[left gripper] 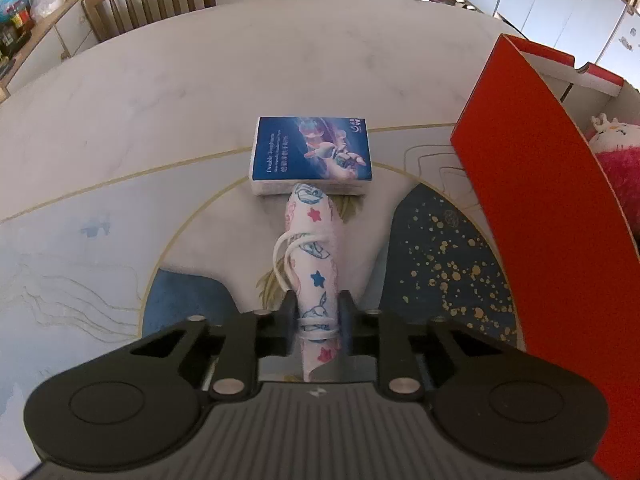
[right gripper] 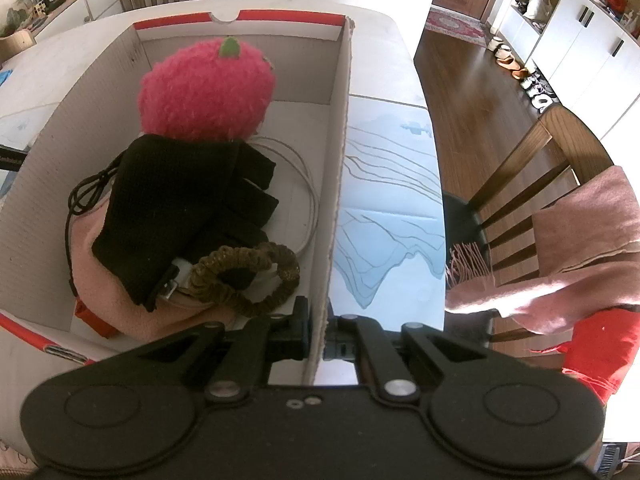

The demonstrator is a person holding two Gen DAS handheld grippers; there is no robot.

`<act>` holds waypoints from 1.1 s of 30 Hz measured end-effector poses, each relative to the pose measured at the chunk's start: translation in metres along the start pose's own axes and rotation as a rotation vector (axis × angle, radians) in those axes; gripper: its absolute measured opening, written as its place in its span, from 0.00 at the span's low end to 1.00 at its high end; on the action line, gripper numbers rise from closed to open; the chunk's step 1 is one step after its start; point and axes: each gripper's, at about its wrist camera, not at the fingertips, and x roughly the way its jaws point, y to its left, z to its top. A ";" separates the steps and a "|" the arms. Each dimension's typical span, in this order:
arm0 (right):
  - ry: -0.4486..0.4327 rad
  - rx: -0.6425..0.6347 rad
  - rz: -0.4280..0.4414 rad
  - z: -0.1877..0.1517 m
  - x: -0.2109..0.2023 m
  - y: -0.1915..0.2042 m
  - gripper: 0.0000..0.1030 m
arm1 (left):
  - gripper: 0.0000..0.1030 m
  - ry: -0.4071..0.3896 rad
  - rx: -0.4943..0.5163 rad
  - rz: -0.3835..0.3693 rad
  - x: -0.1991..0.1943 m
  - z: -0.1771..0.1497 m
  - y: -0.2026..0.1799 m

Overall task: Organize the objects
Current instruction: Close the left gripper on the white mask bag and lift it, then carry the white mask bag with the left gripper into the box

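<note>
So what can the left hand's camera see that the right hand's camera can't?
Only the left wrist view shows the left gripper pinching a folded kids' face mask with stars on it, and a blue tissue pack lying just past the mask.

Only the right wrist view shows the right gripper clamped on the box wall, plus a black mask and a brown scrunchie inside.

Both show the red-and-white cardboard box, the pink plush toy in it, and the table.
</note>
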 end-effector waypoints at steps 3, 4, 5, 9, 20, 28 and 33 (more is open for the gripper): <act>-0.003 0.001 0.001 0.001 0.000 0.001 0.04 | 0.14 -0.005 -0.003 -0.016 -0.006 -0.003 0.000; -0.004 0.001 0.001 0.001 0.000 0.001 0.04 | 0.14 -0.007 -0.005 -0.024 -0.009 -0.004 0.000; -0.004 0.002 0.001 0.001 0.000 0.001 0.04 | 0.14 -0.008 -0.008 -0.031 -0.012 -0.004 -0.001; -0.007 0.002 0.001 0.001 -0.001 0.001 0.03 | 0.14 -0.022 -0.005 -0.069 -0.031 -0.007 -0.007; -0.013 0.007 0.007 0.001 -0.001 0.001 0.03 | 0.14 -0.096 0.013 -0.186 -0.102 -0.006 -0.031; -0.018 -0.002 0.008 0.003 -0.003 0.004 0.03 | 0.14 -0.128 0.087 -0.267 -0.132 -0.001 -0.070; -0.020 -0.005 0.009 0.003 -0.004 0.006 0.03 | 0.14 -0.129 0.157 -0.319 -0.141 0.000 -0.101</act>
